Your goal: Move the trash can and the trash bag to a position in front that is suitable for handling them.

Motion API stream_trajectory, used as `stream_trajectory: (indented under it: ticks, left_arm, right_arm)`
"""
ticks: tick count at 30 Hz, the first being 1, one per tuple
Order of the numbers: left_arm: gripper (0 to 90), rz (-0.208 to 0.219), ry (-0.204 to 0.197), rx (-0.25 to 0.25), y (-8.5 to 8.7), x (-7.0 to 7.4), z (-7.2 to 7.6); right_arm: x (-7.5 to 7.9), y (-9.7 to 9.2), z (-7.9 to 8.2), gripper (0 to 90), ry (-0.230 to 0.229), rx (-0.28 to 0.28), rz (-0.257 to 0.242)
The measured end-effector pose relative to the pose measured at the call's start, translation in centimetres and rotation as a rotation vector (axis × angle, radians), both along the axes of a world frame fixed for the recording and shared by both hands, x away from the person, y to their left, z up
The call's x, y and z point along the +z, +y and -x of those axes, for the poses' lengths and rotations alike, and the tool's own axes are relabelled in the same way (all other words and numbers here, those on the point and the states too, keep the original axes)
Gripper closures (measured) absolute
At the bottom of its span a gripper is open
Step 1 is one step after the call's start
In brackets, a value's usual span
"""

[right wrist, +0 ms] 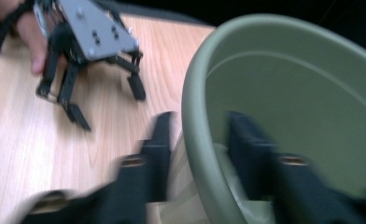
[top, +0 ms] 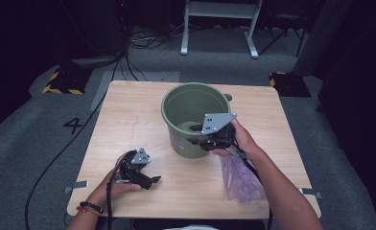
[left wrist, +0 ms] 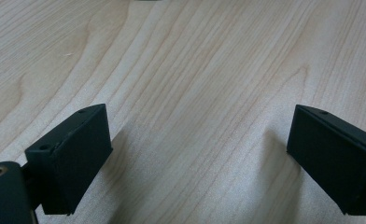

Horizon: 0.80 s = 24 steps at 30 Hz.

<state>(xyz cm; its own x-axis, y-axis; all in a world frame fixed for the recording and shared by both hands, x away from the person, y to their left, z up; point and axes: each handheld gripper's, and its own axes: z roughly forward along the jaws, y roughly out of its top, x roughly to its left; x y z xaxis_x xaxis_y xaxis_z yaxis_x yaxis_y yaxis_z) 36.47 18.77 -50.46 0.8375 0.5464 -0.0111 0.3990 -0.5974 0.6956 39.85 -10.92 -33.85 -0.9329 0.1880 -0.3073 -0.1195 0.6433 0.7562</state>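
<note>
A green bucket (top: 179,141) stands upright on the wooden table (top: 128,120), back of centre. My right gripper (top: 193,134) is at its near rim, open, one jaw outside the wall and one inside, not pressing on it. In the right gripper view, blurred, the bucket (right wrist: 288,93) wall passes between the jaws of the right gripper (right wrist: 200,119). My left gripper (top: 150,181) rests on the table at front left, open and with nothing between its jaws; the left gripper (left wrist: 197,149) view has bare wood (left wrist: 195,70) between them. A crumpled purple plastic bag (top: 241,177) lies under the right forearm.
Across the table in the right gripper view are the left gripper (right wrist: 110,107) and its hand. Metal brackets (top: 76,186) stick out at the table's front corners. On the floor behind are a white stand (top: 219,28), cables and two yellow-black blocks (top: 64,81).
</note>
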Motion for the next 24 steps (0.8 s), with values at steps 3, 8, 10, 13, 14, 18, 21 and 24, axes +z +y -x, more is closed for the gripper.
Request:
stream_trajectory:
  ticks: [3,8,10,13,14,18,21,24]
  left_arm:
    - [6.0,0.002,-0.001,0.001,0.0,0.0,0.0]
    - [6.0,0.001,0.0,0.001,0.0,0.0,0.0]
    - [6.0,0.001,0.0,0.001,0.0,0.0,0.0]
    - [6.0,0.0,0.0,0.0,0.0,0.0,0.0]
    - [6.0,0.0,0.0,0.0,0.0,0.0,0.0]
    - [6.0,0.001,0.0,0.001,0.0,0.0,0.0]
    - [6.0,0.0,0.001,0.004,0.0,0.0,0.0]
    - [6.0,0.0,0.0,0.004,0.0,0.0,0.0]
  right_arm:
    - [0.6,-1.4,1.4,35.8,-0.041,-0.046,-0.067]
    - [1.6,-4.1,2.5,30.5,-0.07,-0.125,-0.15]
    - [1.8,-4.8,2.8,30.9,-0.086,-0.149,-0.158]
    - [2.4,-8.2,3.7,32.7,-0.127,-0.25,-0.185]
    - [2.4,-8.2,3.7,32.7,-0.127,-0.25,-0.185]
    - [1.5,-12.0,3.3,32.8,-0.111,-0.365,-0.213]
    - [0.4,-13.3,2.8,32.2,-0.097,-0.406,-0.204]
    - [-0.3,-14.1,2.5,31.7,-0.099,-0.431,-0.195]
